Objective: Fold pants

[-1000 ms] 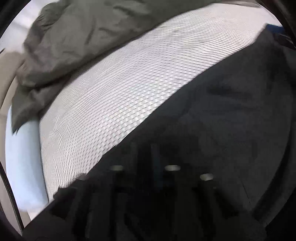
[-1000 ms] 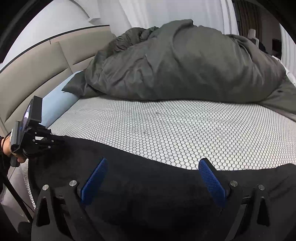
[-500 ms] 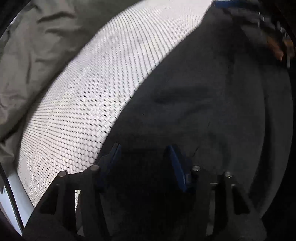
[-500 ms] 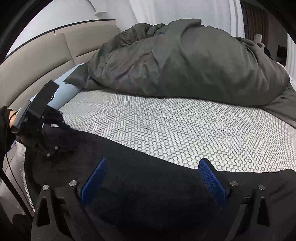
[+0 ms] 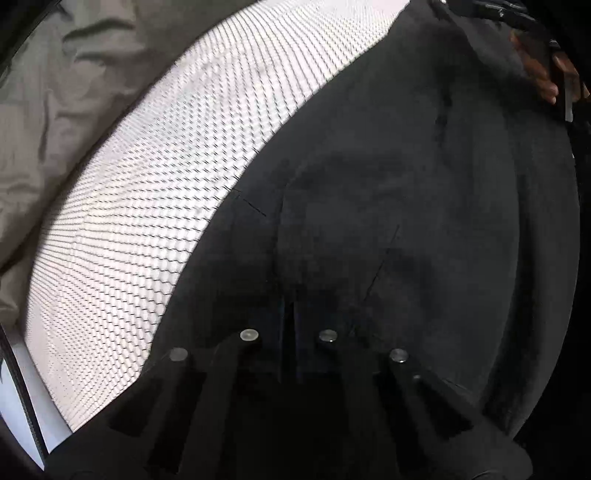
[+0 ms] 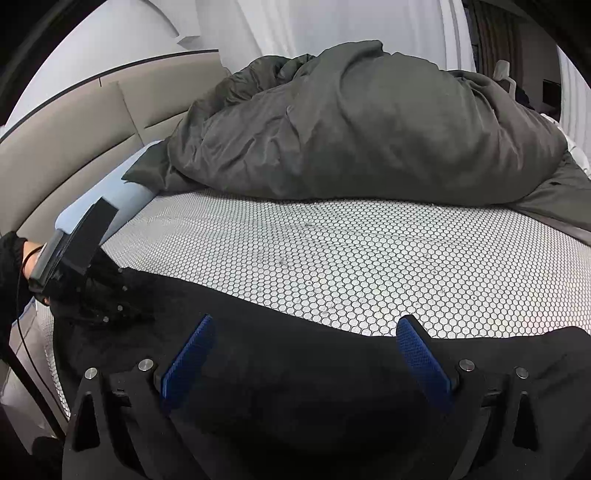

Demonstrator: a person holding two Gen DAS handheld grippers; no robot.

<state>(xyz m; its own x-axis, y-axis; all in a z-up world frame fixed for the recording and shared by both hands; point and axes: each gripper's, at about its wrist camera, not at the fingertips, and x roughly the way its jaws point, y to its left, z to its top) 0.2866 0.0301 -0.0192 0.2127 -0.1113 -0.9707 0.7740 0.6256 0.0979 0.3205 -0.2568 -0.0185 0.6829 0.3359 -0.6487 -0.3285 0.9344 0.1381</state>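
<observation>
I see a bed (image 6: 332, 266) covered with a white mat printed in a dark honeycomb pattern. A grey-green duvet (image 6: 369, 129) is heaped along its far side, reaching from near the headboard to the right edge. The headboard (image 6: 74, 147) is padded beige, in panels, curving along the left. A pale blue pillow (image 6: 122, 188) lies at its foot, partly under the duvet. Behind the bed I make out a white wall (image 6: 110, 40) and white curtains (image 6: 314, 26). At far right is a darker area with something white I cannot identify. The light is soft and even.
</observation>
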